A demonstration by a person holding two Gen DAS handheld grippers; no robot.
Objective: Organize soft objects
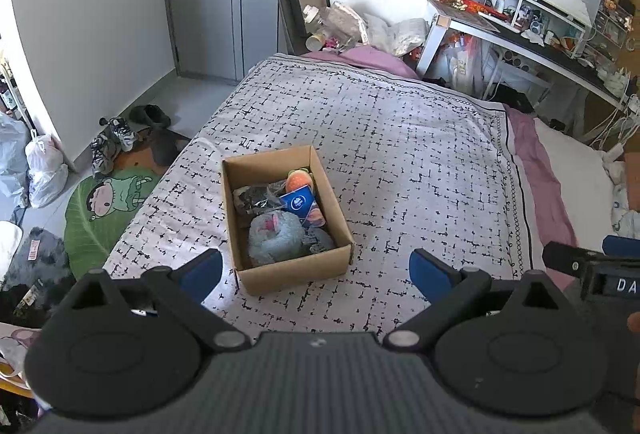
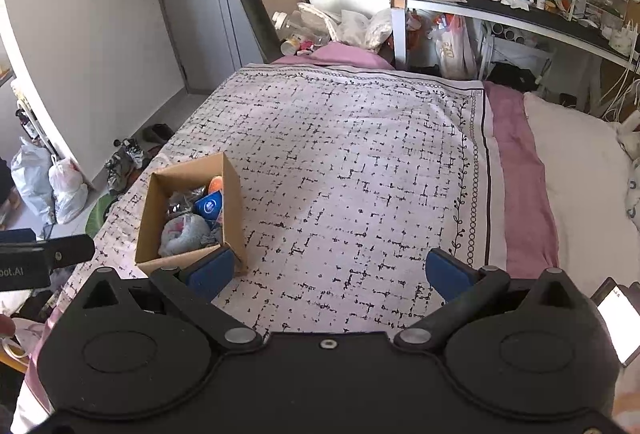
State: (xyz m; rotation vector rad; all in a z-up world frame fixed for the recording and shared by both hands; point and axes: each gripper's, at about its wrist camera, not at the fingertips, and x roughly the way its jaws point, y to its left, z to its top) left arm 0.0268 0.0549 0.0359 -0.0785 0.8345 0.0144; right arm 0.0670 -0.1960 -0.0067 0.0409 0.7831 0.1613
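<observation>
The box [image 1: 288,218] sat on the bed [image 1: 400,137], already holding the soft things. Both hand-held grippers, left [image 1: 316,270] and right [image 2: 328,272], hung wide open and empty above. Best checked for strays before finishing.

right tongs [image 2: 330,272] spread, empty | cardboard box [image 2: 232,201] of soft items, left | bedspread [image 2: 360,153]

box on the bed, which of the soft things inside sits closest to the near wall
The grey-blue plush, bunched with a pink patch showing, fills the end of the cardboard box nearest the tools. The orange plush lies at the far end, the blue packet between.
</observation>
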